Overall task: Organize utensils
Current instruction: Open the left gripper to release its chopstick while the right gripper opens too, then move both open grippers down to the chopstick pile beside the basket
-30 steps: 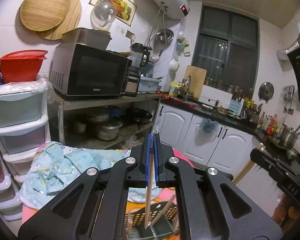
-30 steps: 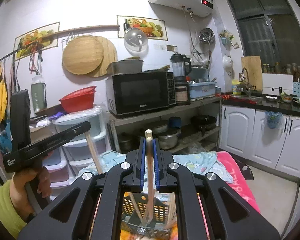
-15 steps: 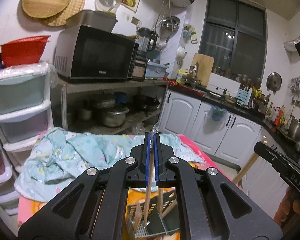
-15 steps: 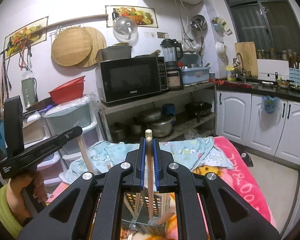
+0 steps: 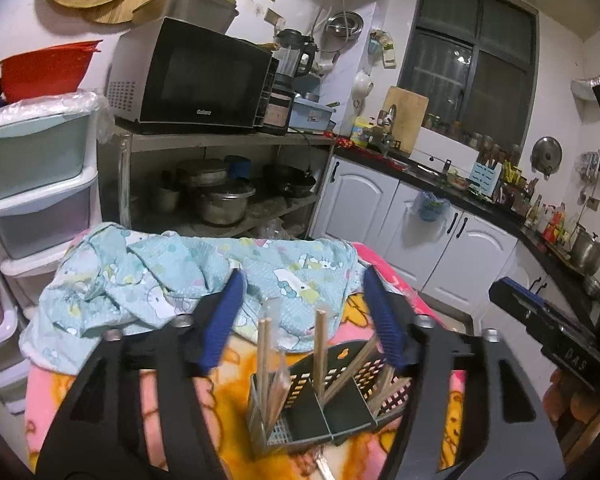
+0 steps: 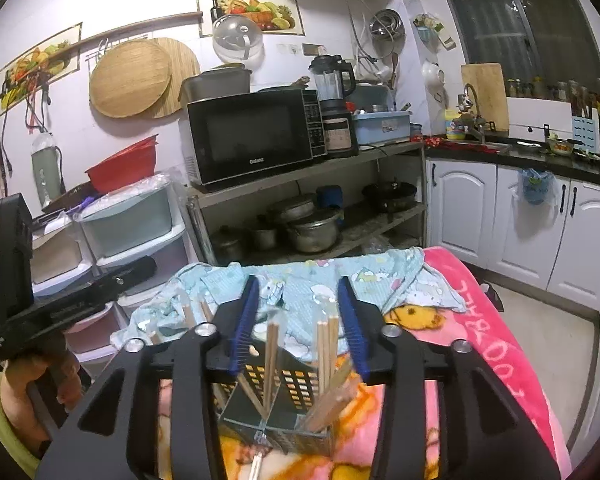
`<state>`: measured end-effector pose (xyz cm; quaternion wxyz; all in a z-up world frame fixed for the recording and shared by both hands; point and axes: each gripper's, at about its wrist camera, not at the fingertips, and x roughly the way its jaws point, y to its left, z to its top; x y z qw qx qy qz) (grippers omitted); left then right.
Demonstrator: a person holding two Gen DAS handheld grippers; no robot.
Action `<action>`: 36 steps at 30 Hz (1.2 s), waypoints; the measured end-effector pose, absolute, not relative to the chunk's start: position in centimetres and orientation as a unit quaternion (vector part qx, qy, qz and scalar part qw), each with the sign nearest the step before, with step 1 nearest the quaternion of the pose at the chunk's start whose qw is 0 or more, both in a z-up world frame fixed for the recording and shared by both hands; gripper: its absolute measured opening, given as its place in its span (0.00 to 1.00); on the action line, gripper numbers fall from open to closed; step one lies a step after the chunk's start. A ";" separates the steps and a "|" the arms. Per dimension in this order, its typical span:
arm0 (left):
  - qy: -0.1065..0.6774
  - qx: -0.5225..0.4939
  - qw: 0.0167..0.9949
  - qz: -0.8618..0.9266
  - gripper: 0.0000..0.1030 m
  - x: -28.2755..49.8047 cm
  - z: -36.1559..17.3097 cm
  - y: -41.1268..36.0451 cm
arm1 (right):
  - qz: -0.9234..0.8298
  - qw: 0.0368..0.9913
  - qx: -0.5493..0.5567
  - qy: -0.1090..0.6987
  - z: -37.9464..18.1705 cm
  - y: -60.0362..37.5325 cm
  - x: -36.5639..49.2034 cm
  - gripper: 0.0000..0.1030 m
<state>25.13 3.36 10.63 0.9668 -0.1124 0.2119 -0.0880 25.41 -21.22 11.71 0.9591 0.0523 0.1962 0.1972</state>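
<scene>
1. Now both sets of tongs stand spread: the left tongs [image 5: 304, 312] and the right tongs [image 6: 302, 322] have just been opening, and neither pinches anything. Chopsticks rise in the gap of each, but the blue pads sit clear of them on both sides.

2. The task's things, the wooden chopsticks [image 5: 320, 350], stand on end in the dark perforated utensil caddy [image 5: 340, 408], some upright and some leaning against the dividers and walls. The right view shows them spread over more than one compartment [image 6: 270, 360]. The caddy rests on a pink and orange cartoon blanket [image 5: 384, 276], with a pale blue printed cloth [image 5: 172, 276] bunched up behind it.

3. Handling, as I judge it: these sticks look light, stiff and thin, and smooth enough to swivel or slide between flat pads. They will not bruise, but a loose pinch would probably let one tip over.

4. Best hold is likely on the upper shaft, above the caddy rim, pads square across the stick so it hangs straight.

5. The caddy itself looks like light plastic on soft bedding, so it may shift or tilt if a stick drags against a wall. Lift straight up.

6. A metal utensil [image 6: 256, 458], possibly a fork, lies on the blanket just in front of the caddy; flat on soft cloth, it may be awkward to get under.
</scene>
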 end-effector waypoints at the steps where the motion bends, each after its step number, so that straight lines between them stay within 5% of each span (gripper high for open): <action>1: 0.213 -0.115 0.966 -0.088 0.65 25.0 10.7 3.5 | 0.195 0.959 0.053 0.198 11.6 -21.3 25.3 0.44; 6: 0.213 -0.126 0.965 -0.089 0.89 23.9 11.0 4.0 | 0.188 0.958 0.052 0.211 11.2 -21.8 24.4 0.52; 15: 0.214 -0.133 0.963 -0.096 0.90 21.7 11.7 4.4 | 0.177 0.959 0.049 0.217 11.0 -22.6 22.6 0.64; 36: 0.237 -0.132 0.957 -0.101 0.90 18.6 9.5 4.1 | 0.167 0.956 0.046 0.235 10.0 -23.8 19.6 0.69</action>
